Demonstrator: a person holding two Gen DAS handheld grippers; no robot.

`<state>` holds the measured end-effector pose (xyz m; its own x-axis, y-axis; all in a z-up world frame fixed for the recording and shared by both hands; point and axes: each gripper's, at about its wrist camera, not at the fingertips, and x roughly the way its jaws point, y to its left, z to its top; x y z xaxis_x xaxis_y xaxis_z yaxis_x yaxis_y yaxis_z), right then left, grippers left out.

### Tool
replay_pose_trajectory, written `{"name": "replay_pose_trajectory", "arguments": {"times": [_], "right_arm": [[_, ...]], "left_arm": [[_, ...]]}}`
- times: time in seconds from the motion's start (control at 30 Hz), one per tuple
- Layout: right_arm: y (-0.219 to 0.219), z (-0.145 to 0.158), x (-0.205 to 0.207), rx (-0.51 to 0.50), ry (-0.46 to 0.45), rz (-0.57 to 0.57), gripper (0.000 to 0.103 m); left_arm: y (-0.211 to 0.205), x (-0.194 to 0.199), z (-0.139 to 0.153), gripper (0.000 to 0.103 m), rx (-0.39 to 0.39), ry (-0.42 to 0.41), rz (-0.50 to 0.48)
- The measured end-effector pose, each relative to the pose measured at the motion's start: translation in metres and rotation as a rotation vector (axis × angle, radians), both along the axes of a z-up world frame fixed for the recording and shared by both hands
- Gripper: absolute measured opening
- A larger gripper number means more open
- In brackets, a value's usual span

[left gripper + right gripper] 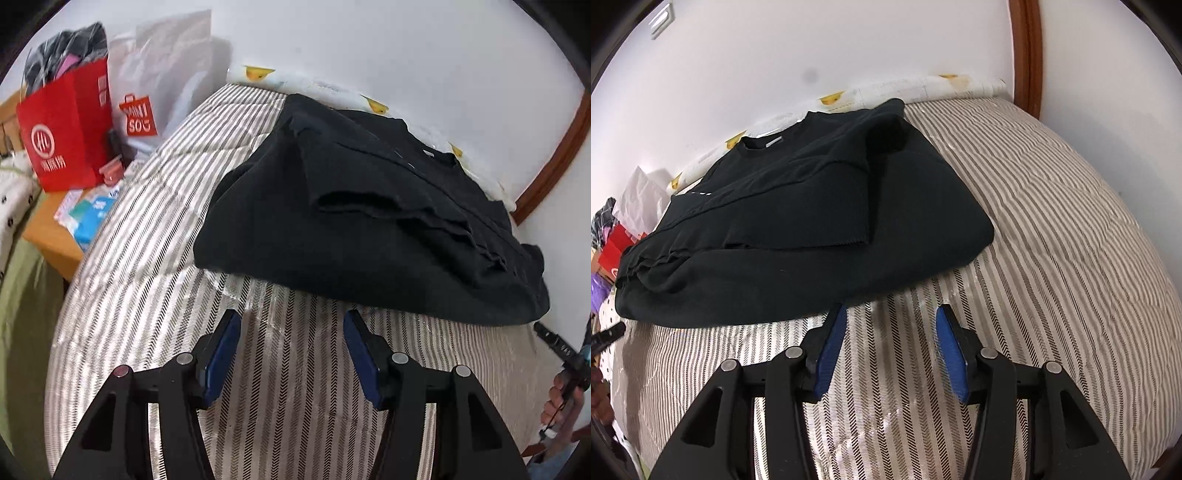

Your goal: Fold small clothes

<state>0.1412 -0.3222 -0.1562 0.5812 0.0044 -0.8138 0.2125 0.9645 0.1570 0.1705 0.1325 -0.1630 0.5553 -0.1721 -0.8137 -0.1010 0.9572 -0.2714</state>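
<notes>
On striped bedspread (1052, 221), black shirt (812, 206) w/ far hem hidden, R tool (565, 354) cut off

- Right gripper (565, 354) — in the left view only a dark sliver at the right edge, its jaws unreadable.
- Hand (557, 402) beside it, cut off by the frame.
- Red bag (613, 243) in the right view — mostly hidden behind the shirt (798, 229).
- Bag's contents (70, 48) blurred, unidentifiable.

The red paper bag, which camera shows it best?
The left wrist view. There the red paper bag stands whole beside the bed, its white logo visible and dark clothes sticking out the top. The right wrist view catches only a small red sliver at its left edge, behind the black T-shirt.
</notes>
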Motion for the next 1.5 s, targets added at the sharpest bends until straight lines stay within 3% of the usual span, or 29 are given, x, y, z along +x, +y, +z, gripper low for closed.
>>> {"name": "replay_pose_trajectory", "arguments": {"times": [0.17,0.43,0.67,0.9,1.0,1.33,1.43,1.5], "right_arm": [[-0.008,-0.003,0.003,0.041,0.004,-0.014,0.052],[-0.024,0.001,0.016,0.1,-0.014,-0.067,0.057],[-0.032,-0.006,0.034,0.173,-0.008,-0.093,0.058],[-0.043,0.002,0.025,0.258,-0.064,-0.104,0.058],[-0.045,0.009,0.021,0.263,-0.099,-0.114,0.058],[-0.047,-0.01,0.051,0.241,-0.053,-0.163,0.059],[-0.047,-0.011,0.057,0.221,-0.055,-0.154,0.059],[-0.045,-0.011,0.061,0.196,-0.053,-0.146,0.057]], "left_arm": [[0.009,0.007,-0.001,0.058,-0.124,-0.019,0.012],[0.008,0.028,-0.007,0.059,-0.185,0.001,0.028],[0.0,0.04,-0.008,0.059,-0.139,-0.002,0.019],[-0.004,0.045,-0.007,0.059,-0.1,-0.001,0.01],[-0.006,0.044,-0.008,0.059,-0.086,-0.005,0.011],[-0.014,0.047,-0.009,0.059,-0.026,0.006,0.018],[-0.019,0.047,-0.009,0.053,0.012,0.002,0.019],[-0.022,0.047,-0.009,0.044,0.027,-0.003,0.021]]}}
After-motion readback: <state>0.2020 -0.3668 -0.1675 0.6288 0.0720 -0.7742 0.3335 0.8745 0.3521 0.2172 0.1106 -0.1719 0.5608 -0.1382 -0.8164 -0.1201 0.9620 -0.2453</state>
